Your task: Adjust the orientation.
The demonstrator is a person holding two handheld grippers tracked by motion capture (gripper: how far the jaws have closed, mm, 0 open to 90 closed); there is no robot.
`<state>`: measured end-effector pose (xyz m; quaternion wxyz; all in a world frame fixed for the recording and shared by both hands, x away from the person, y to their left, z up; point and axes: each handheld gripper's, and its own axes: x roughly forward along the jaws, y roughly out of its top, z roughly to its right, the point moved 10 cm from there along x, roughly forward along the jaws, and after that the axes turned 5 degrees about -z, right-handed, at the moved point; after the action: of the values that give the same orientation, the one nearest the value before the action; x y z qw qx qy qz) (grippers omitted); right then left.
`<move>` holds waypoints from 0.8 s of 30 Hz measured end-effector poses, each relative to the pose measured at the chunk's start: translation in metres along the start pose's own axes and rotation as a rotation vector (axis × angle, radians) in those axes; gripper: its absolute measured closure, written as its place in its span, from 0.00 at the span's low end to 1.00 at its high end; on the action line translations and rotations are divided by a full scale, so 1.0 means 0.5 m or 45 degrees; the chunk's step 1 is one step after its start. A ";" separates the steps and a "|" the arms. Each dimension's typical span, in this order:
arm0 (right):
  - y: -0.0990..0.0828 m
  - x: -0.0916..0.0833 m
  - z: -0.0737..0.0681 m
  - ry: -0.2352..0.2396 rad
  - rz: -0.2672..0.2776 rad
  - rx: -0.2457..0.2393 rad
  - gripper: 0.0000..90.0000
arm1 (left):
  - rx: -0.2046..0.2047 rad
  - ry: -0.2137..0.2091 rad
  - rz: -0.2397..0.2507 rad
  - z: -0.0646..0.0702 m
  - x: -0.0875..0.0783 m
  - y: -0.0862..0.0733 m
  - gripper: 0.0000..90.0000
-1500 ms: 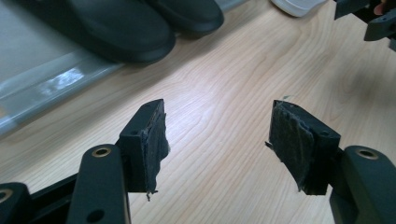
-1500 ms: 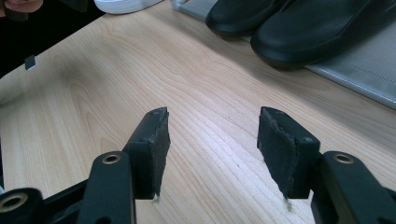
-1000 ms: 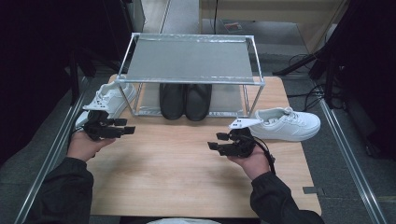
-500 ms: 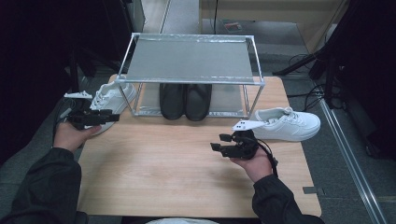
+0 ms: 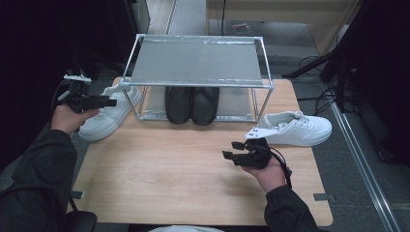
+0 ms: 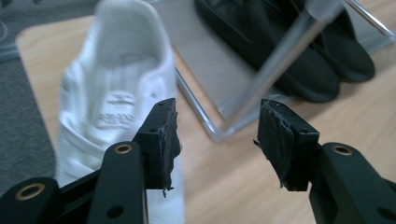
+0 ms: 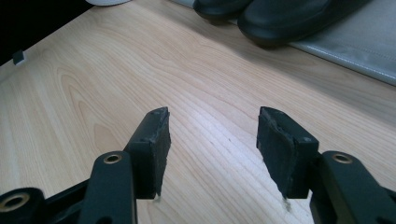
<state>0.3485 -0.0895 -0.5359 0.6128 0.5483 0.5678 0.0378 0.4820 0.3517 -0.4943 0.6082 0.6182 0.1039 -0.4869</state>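
Both jaws gape empty as I bring my left gripper (image 5: 109,102) over the left white sneaker's (image 6: 116,98) heel, its length running far-to-near.

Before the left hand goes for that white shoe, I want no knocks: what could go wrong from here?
1. The left tongs, whose jaws have just been closing, hold nothing; in the left gripper view the rack's corner post lies between them, so they could catch metal instead of the white shoe.
2. That shoe lies close beside the rack, so lifting it could bump the frame.
3. It sits near the table's left edge; a push could slide it off.
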 end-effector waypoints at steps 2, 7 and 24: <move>-0.003 -0.003 0.000 0.003 0.008 0.003 0.51 | 0.003 0.022 0.008 -0.011 0.002 0.013 0.55; -0.009 -0.009 -0.002 0.002 0.012 0.005 0.51 | -0.003 0.031 -0.003 -0.034 0.017 0.025 0.53; -0.021 -0.008 0.000 0.005 0.004 0.017 0.51 | -0.026 -0.002 -0.120 -0.083 0.097 0.007 0.63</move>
<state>0.3412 -0.0964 -0.5406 0.6080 0.5532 0.5684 0.0362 0.5286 0.3639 -0.5362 0.5910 0.6061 0.1372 -0.5144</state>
